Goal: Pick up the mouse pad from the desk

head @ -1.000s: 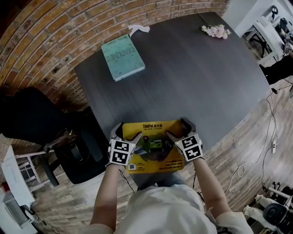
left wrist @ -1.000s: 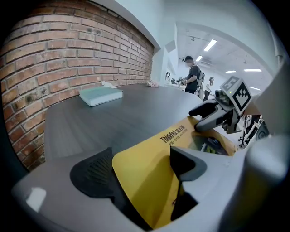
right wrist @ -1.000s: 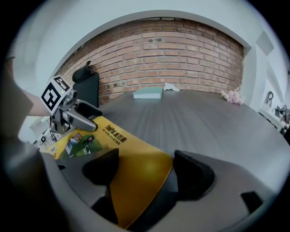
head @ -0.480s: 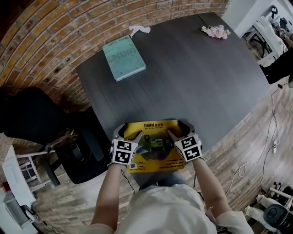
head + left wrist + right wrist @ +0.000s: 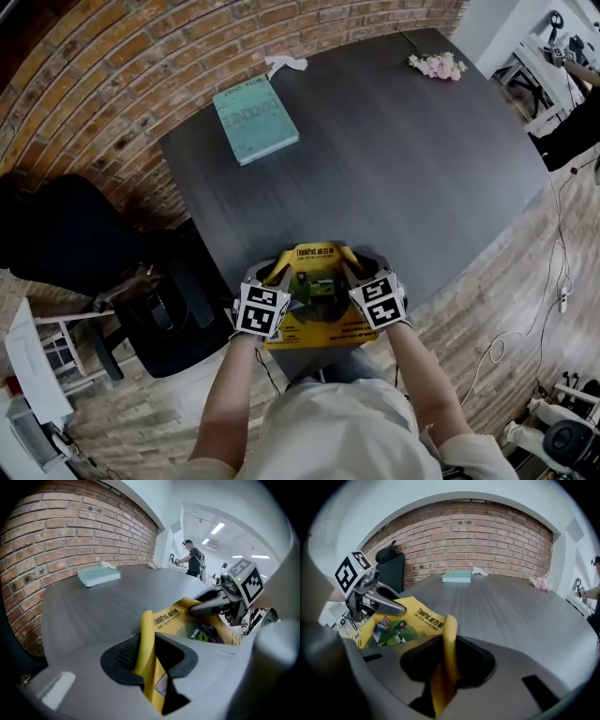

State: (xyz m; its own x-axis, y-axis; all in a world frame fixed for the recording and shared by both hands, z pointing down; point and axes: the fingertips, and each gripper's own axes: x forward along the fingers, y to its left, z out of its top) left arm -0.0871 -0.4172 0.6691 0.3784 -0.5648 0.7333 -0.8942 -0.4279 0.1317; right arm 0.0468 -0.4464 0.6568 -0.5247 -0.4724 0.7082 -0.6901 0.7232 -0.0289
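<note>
The yellow mouse pad [image 5: 321, 323] lies at the near edge of the dark counter [image 5: 394, 159], just in front of the person, and its near part seems to reach past that edge. The left tool [image 5: 269, 272] has just been closing its jaws, and its own view shows them clamped on the pad's left edge, which stands upright between the dark pads. The right tool [image 5: 354, 268] has likewise just been closing and grips the pad's right edge, also turned up on end between its jaws. With both sides pinched, the pad curls up at left and right, its printed face showing between the two tools. Far to the left on the counter lies a teal book [image 5: 254, 119], with a white scrap [image 5: 286, 63] just beyond it, and pink flowers [image 5: 433, 64] sit at the far right corner.
</note>
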